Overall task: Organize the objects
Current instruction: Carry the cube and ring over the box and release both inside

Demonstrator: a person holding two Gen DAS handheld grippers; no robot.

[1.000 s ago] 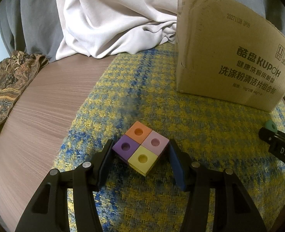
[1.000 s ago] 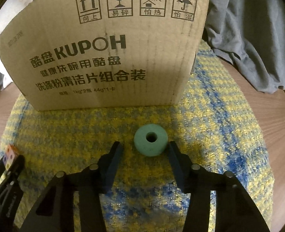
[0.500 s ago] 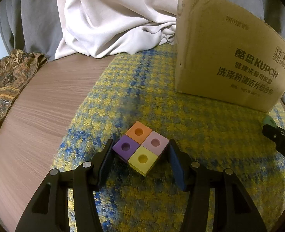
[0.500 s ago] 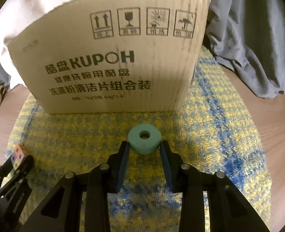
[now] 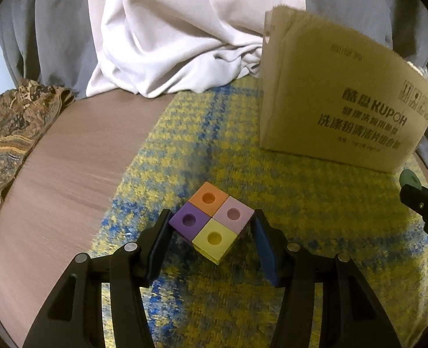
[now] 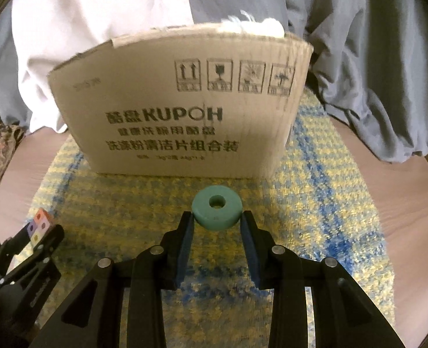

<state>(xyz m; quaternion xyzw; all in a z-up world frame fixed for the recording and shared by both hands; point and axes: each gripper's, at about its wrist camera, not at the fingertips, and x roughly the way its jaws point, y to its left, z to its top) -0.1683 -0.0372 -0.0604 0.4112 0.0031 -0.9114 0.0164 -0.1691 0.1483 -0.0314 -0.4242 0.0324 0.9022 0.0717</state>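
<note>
1. In my right wrist view, the right gripper (image 6: 216, 220) is clamped on the green ring (image 6: 216, 211), which sits at frame centre with its hole facing up, pinched between the two pads.
2. Just above the ring stands the cardboard box (image 6: 184, 110) on the yellow-and-blue woven mat (image 6: 315, 203). I read "KUPOH" in bold dark letters, with Chinese characters before it and two lines of Chinese text beneath; they are too blurred to read.
3. Upper right on that box face are four handling pictograms: up arrows, a glass, a sun, an umbrella.
4. In my left wrist view, the left gripper (image 5: 211, 226) holds the four-colour block cluster (image 5: 211, 222) at lower centre; its pads touch the purple and pink corners. Orange, purple, pink and yellow cubes each show a round hole on top.
5. The same box fills the upper right there, "KUPOH" legible but smeared.
6. A white cloth (image 5: 170, 34) lies bunched at upper centre, and a patterned fabric (image 5: 10, 133) at the left edge on the wooden table (image 5: 63, 179).
</note>
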